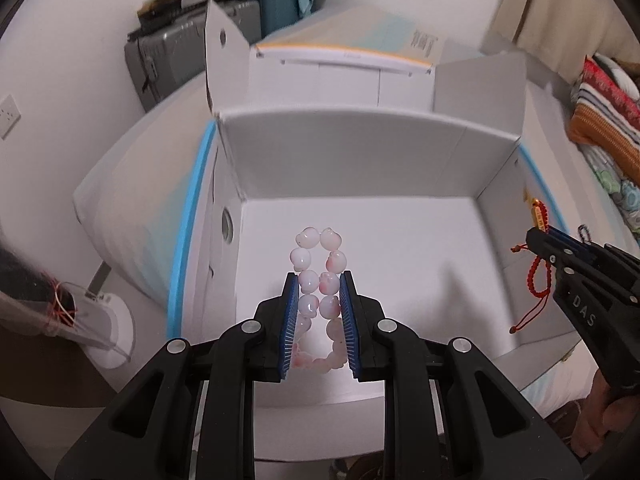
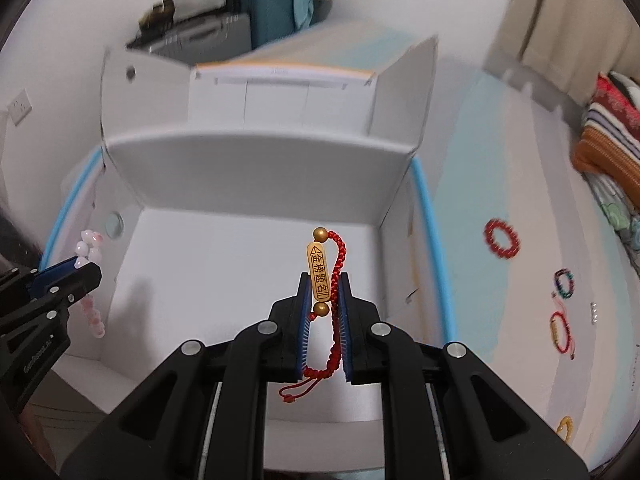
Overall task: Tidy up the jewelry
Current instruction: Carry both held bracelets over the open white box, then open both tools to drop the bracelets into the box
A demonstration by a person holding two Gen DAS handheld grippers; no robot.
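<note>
While both hover over the white box (image 1: pixel 352 160), left gripper (image 1: pixel 319 280) clamps pink bead bracelet (image 1: pixel 318 264), right gripper (image 2: pixel 325 280) seemingly pinches red cord bracelet (image 2: pixel 339 280)

Soft indoor light, blurred fisheye edges.

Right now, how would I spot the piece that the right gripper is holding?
Find the open white cardboard box. Above its floor the right gripper pinches a red braided cord bracelet with a gold engraved tablet charm between two gold beads. The pink bead bracelet in the left gripper has no cord or charm.
</note>
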